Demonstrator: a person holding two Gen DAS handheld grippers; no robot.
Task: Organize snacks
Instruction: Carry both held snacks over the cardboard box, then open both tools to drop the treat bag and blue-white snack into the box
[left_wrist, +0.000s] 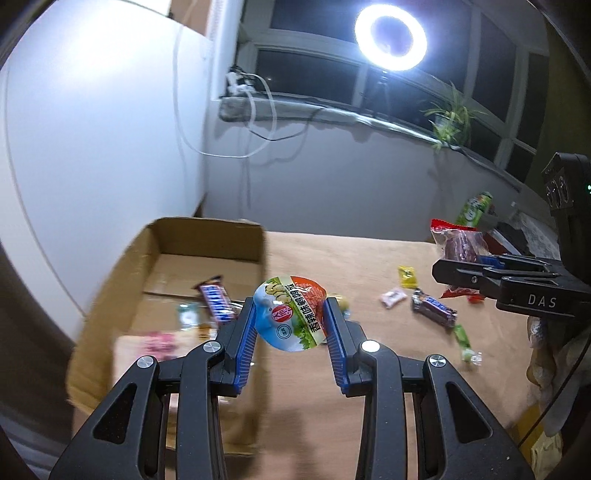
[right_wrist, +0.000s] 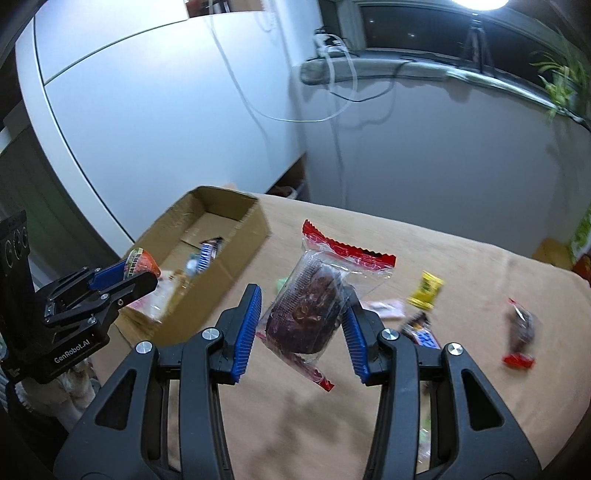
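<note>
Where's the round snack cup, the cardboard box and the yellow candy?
round snack cup (left_wrist: 290, 314), left wrist view, printed lid.
cardboard box (left_wrist: 210, 240), left wrist view, inner back wall.
yellow candy (right_wrist: 425, 291), right wrist view, wrapper middle.

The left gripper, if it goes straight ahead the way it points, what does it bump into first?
Probably the cardboard box. The left gripper, shut on the round snack cup, points over the box's near right wall, so that wall or the Snickers bar inside comes first. Depth is hard to judge.
</note>
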